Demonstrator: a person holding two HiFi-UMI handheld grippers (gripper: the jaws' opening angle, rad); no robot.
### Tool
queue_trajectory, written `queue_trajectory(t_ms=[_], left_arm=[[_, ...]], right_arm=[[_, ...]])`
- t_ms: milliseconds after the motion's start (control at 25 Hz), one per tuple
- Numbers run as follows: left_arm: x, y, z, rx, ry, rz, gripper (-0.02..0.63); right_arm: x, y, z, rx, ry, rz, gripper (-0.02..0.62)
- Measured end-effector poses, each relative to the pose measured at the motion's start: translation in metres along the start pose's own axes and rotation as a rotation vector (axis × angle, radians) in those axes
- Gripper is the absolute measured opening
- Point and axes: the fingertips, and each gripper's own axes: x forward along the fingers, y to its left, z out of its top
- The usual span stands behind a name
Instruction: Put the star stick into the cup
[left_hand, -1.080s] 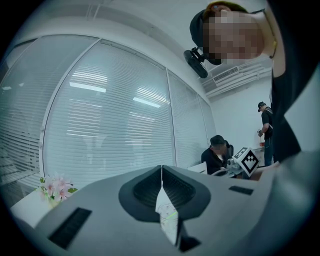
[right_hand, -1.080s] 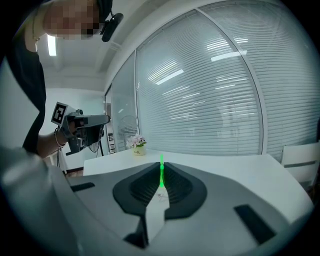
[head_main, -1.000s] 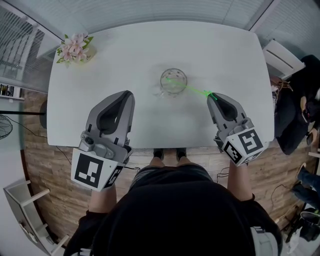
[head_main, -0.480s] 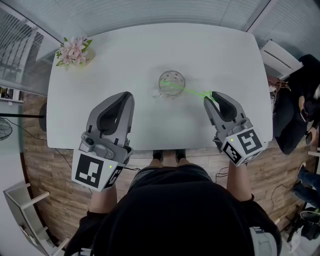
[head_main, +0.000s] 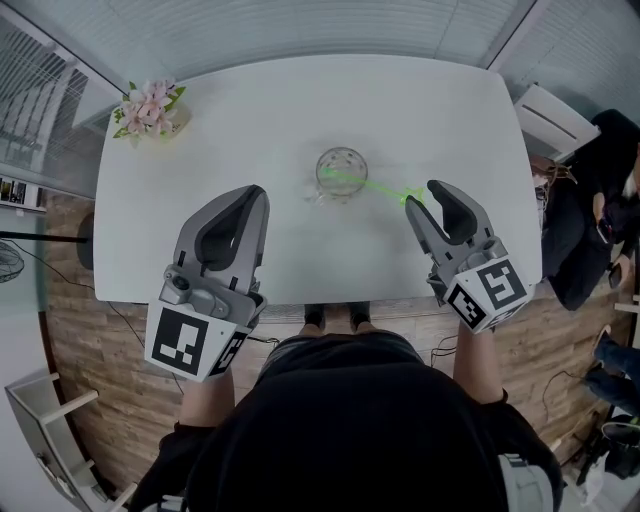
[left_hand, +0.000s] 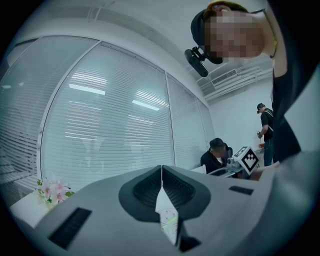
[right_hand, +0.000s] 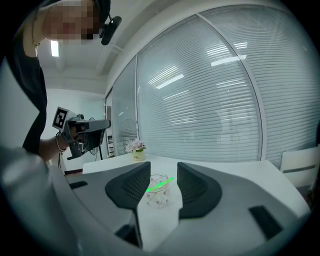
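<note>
- Release is the step in hand: your right gripper (head_main: 424, 198) has just been opening, and its jaws now stand apart with nothing pinched between them.
- The thin glowing green star stick (head_main: 378, 186) is free of the pads.
- One end of the stick sits inside the clear round glass cup (head_main: 342, 171) near the middle of the white table (head_main: 250, 100). The shaft leans out over the cup's right rim, and its outer tip is just beside your right jaws.
- From that, the placing looks done, so what you need now is a clean withdrawal.
- Draw the right gripper back toward yourself and to the right, along the line the stick leans, so that neither jaw sweeps across the tip.
- Hold the jaws wide until they are well apart from the stick. Closing early could snag the tip and lever it out, or topple what looks like a light cup.
- Avoid coming up under the overhanging end, since a nudge there could flip the stick out.
- Your left gripper (head_main: 252, 195) sits over the near left of the table with its jaws pressed together and empty. Leave it there, well apart from the cup.
- The small pot of pink flowers (head_main: 150, 102) at the far left corner is out of your way.
</note>
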Motion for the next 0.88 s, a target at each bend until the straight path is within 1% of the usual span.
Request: queue_trajectory(t_ms=[360, 880], left_arm=[[0.002, -0.004, 0.007, 0.003, -0.027, -0.016, 0.018], [0.006, -0.007, 0.025, 0.019, -0.082, -0.043, 0.018]], right_arm=[[-0.010, -0.001, 0.027, -0.026, -0.058, -0.024, 0.173], [-0.022, 0.011, 0.093, -0.087, -0.198, -0.033, 0.175]])
